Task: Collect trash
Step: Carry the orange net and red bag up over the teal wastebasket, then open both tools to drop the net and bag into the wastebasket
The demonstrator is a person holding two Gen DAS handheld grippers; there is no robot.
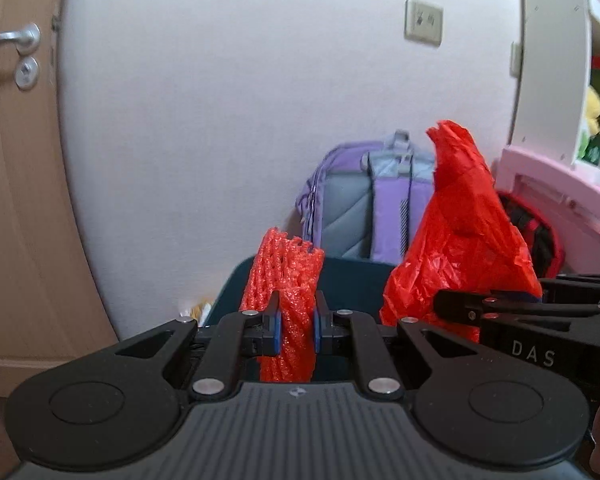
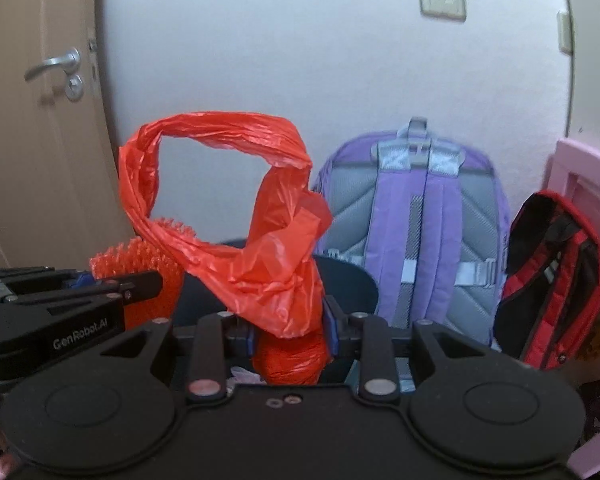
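My left gripper [image 1: 296, 326] is shut on a red foam net sleeve [image 1: 286, 280] that stands up between its blue pads. My right gripper [image 2: 290, 330] is shut on a crumpled red plastic bag [image 2: 276, 264], whose handle loops up and to the left. Each view shows the other gripper too: the right gripper [image 1: 460, 306] with the red bag [image 1: 460, 232] at the right of the left wrist view, the left gripper [image 2: 100, 284] with the net sleeve [image 2: 140, 268] at the left of the right wrist view. A dark bin [image 2: 352, 280] sits just beyond and below both.
A purple and grey backpack [image 2: 416, 220] leans on the white wall behind the bin. A red and black bag [image 2: 552, 280] stands beside pink furniture [image 2: 584, 184] at right. A brown door [image 1: 16, 160] with a metal handle is at left. Wall sockets [image 1: 424, 22] are high up.
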